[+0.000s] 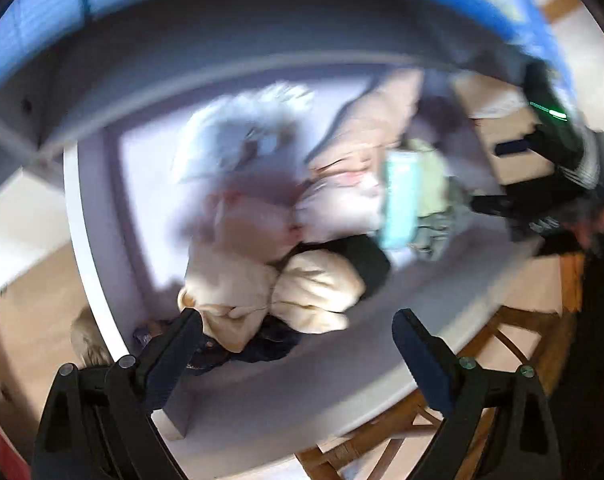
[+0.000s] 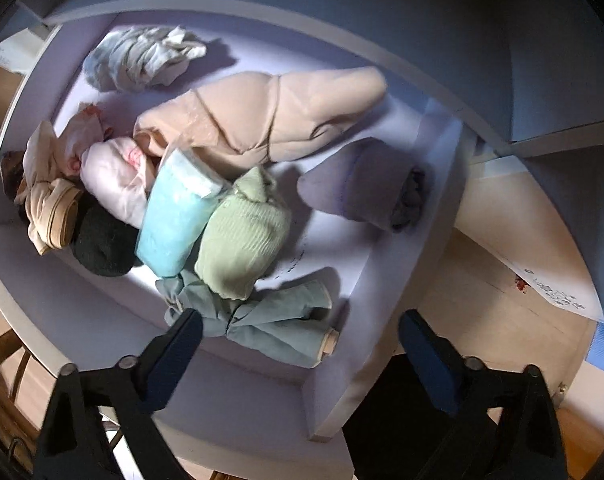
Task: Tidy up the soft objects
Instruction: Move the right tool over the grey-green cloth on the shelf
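1. A white shallow drawer (image 2: 402,216) is lying pulled open beneath both cameras, its pale lining showing bare at about 1 o'clock of the clothes pile.
2. The soft things are sitting inside it: a long beige roll (image 2: 262,120) toward 12 o'clock, a crumpled white-and-blue cloth (image 2: 142,60) at 11, a mauve roll (image 2: 358,192) alone at 3.
3. At the centre a turquoise bundle (image 2: 174,224) is touching a ribbed green roll (image 2: 242,244); a black roll (image 2: 102,244) and a pink bundle (image 2: 114,184) are crowding at 9 o'clock, and a grey-green garment (image 2: 270,324) is lying at 6 by the drawer's front wall.
4. The right tongs (image 2: 300,334) are hanging wide over that garment, gripping nothing.
5. The left tongs (image 1: 298,334) are likewise gaping wide and empty over a cream bundle (image 1: 314,288); that view is badly blurred.
6. A wooden floor (image 2: 534,240) is showing at 3 o'clock beyond the drawer, with a printed paper sheet (image 2: 550,288) lying there, and a wooden chair frame (image 1: 502,332) is standing at 5 o'clock in the left view.
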The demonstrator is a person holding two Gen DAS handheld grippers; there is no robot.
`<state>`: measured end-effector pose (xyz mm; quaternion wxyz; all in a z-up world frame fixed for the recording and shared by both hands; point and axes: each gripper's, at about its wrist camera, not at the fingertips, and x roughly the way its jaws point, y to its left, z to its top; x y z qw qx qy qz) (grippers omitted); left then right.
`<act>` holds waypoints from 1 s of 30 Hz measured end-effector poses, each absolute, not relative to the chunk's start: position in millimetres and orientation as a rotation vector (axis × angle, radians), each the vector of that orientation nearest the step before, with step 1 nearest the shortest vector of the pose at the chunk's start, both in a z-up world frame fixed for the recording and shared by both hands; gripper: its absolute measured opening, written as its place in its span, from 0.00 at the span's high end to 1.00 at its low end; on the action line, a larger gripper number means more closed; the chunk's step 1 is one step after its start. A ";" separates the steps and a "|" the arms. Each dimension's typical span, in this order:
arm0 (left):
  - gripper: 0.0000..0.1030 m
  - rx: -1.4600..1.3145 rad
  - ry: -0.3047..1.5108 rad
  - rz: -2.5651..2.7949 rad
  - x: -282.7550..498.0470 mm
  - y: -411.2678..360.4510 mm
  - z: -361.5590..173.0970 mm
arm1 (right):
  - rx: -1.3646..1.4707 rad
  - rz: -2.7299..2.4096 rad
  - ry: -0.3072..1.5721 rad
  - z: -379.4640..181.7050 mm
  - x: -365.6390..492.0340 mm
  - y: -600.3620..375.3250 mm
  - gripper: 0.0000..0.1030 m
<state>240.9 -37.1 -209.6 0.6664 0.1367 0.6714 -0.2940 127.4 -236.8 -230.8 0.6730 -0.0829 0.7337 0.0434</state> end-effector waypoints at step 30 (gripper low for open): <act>0.06 0.014 1.571 -0.275 235.8 12.4 -236.0 | -0.274 0.213 1.783 -277.3 96.9 -215.9 0.19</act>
